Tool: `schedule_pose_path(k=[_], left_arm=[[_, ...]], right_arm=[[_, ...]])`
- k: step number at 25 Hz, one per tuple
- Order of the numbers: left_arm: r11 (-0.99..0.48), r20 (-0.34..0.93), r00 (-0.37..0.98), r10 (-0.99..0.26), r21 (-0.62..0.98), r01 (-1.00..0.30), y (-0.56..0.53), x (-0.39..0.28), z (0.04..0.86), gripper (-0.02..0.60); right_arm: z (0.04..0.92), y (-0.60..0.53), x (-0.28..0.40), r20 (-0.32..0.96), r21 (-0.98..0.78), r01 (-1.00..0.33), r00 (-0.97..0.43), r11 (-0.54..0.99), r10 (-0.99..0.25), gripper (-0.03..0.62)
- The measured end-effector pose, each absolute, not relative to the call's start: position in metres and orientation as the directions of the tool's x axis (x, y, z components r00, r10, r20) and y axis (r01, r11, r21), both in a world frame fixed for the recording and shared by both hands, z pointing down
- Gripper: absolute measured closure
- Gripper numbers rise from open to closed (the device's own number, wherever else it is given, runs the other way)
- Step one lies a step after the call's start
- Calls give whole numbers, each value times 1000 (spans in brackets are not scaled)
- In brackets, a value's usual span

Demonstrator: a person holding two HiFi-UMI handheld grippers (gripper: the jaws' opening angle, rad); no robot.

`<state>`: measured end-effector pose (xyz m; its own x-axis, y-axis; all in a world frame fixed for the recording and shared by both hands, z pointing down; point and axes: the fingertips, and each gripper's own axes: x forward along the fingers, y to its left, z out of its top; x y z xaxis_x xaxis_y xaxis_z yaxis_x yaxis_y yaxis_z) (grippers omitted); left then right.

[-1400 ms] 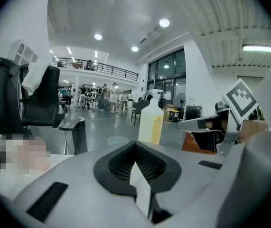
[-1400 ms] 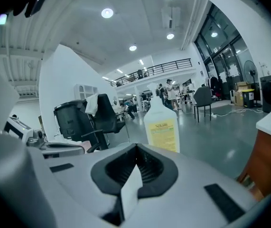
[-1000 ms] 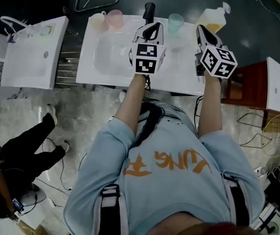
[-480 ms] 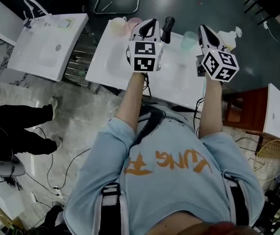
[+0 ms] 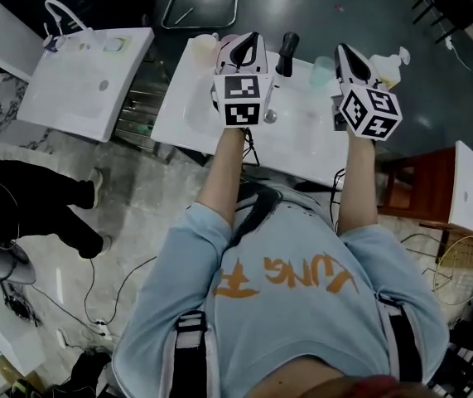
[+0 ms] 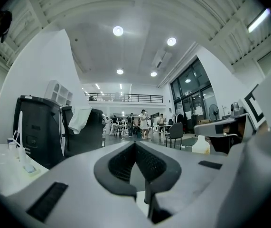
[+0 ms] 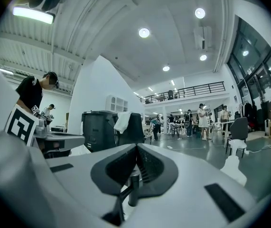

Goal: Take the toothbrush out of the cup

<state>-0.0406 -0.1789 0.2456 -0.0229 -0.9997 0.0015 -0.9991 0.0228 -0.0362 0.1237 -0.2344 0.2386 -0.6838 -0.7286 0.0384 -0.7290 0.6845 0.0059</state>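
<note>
The left gripper [image 5: 252, 40] and the right gripper [image 5: 341, 50] hover over the white rectangular washbasin [image 5: 302, 135], each with its jaws pressed together and nothing between them. At the basin's far edge stand a pale yellow plastic cup [image 5: 205, 46], a pink cup [image 5: 226, 40] partly hidden by the left gripper, and a translucent green cup [image 5: 322, 70] just beside the right gripper. The toothbrush is too small to make out in any cup. A black tap [image 5: 286, 50] rises between the grippers.
</note>
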Motion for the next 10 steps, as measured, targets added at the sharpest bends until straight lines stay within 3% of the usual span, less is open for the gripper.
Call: schedule_pose_path(k=[10], left_arm=[[51,-50,-50,-998,-26,-998,-152,-46,234,574]], right_arm=[[234,-220,130,24,22,-747,-664,665,-747,565]])
